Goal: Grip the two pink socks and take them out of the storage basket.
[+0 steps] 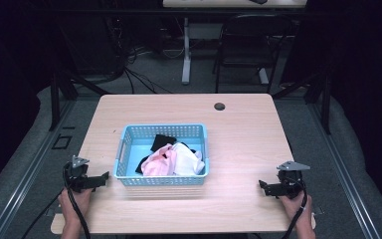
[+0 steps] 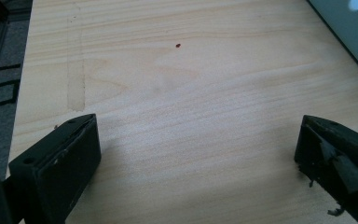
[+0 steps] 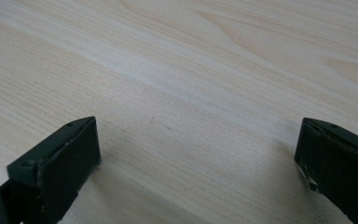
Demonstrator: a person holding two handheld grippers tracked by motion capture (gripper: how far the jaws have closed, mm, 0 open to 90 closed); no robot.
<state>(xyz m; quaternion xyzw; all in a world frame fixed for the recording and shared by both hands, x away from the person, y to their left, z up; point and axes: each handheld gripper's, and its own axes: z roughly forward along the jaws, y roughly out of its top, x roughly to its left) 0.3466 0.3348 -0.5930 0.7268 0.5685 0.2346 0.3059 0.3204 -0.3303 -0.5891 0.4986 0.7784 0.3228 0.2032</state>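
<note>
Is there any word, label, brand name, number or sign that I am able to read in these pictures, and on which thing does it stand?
None: no readable text in any view.
Blue basket: plain perforated walls, no label visible.
Clothes in the basket: pink, white and black cloth, no print visible.
Left tongs and right tongs: black, no marking legible.
Table: bare wood grain, a dark round hole, no writing.
</note>
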